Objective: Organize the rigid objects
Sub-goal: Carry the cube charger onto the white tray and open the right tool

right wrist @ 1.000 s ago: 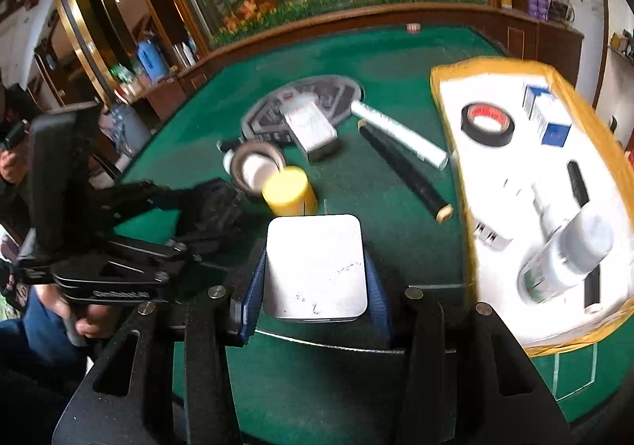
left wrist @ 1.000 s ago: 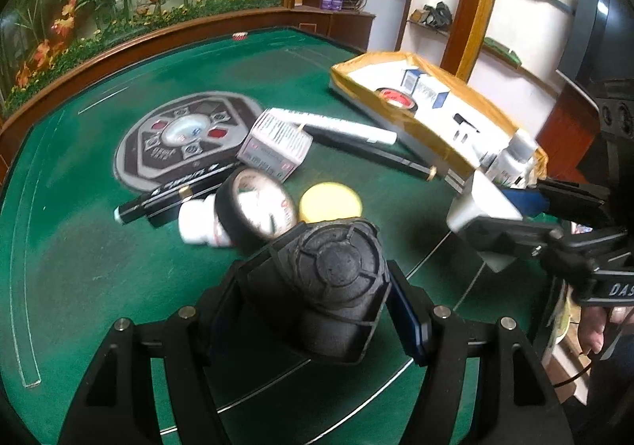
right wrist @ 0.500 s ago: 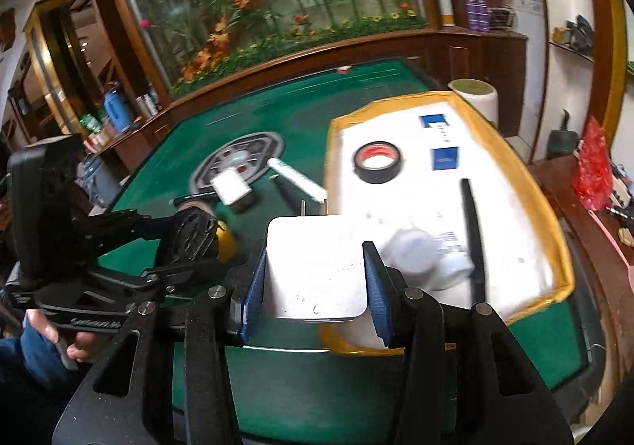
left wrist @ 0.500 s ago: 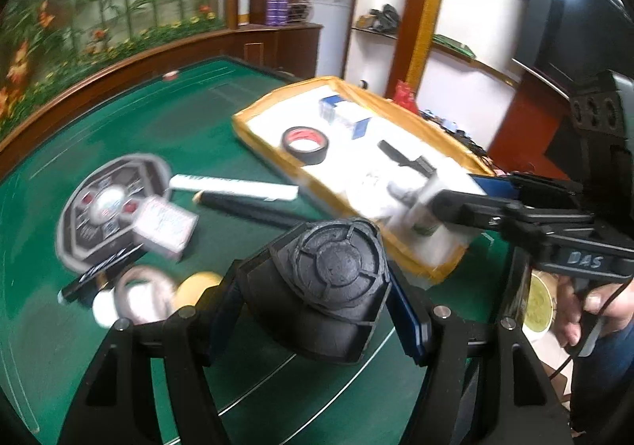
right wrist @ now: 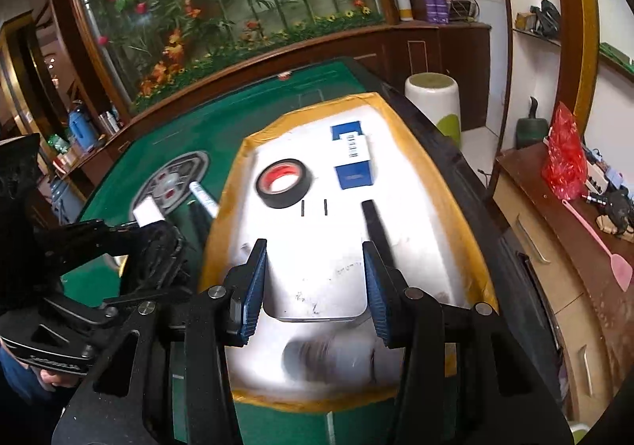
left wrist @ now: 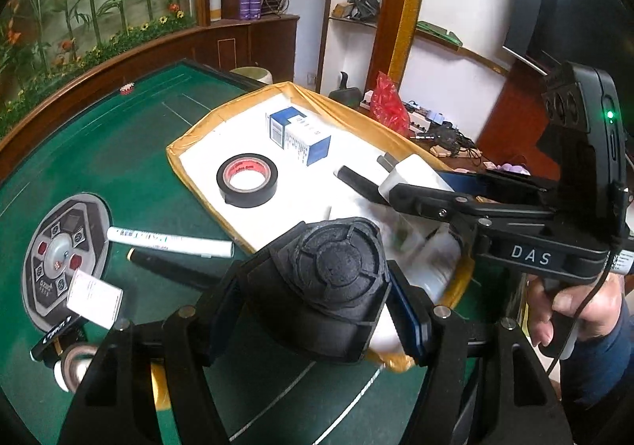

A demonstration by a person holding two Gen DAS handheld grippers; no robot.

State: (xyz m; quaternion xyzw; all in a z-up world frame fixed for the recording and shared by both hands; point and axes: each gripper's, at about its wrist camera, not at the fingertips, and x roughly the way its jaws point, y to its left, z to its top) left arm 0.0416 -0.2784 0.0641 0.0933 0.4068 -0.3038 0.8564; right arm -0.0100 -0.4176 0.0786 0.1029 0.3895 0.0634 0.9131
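My left gripper (left wrist: 317,286) is shut on a black round ribbed object (left wrist: 337,274) and hangs over the near corner of the white tray with a yellow rim (left wrist: 186,167). My right gripper (right wrist: 315,278) is shut on a white square adapter (right wrist: 317,286) above the tray's middle; the left wrist view shows it from the side, with the adapter (left wrist: 412,179) at its tips. A black tape roll (left wrist: 247,185), a blue-and-white box (left wrist: 301,138), a black pen (right wrist: 374,223) and a blurred white bottle (right wrist: 333,358) lie in the tray.
On the green felt left of the tray lie a white marker (left wrist: 170,241), a black pen (left wrist: 174,266), a small white box (left wrist: 93,296) and a brown tape roll (left wrist: 75,361). A white stool (right wrist: 432,104) and a wooden sideboard (right wrist: 554,247) stand beyond the table's right edge.
Both grippers have swung right, from over the loose items on the felt to over the tray. Each still holds the same thing.
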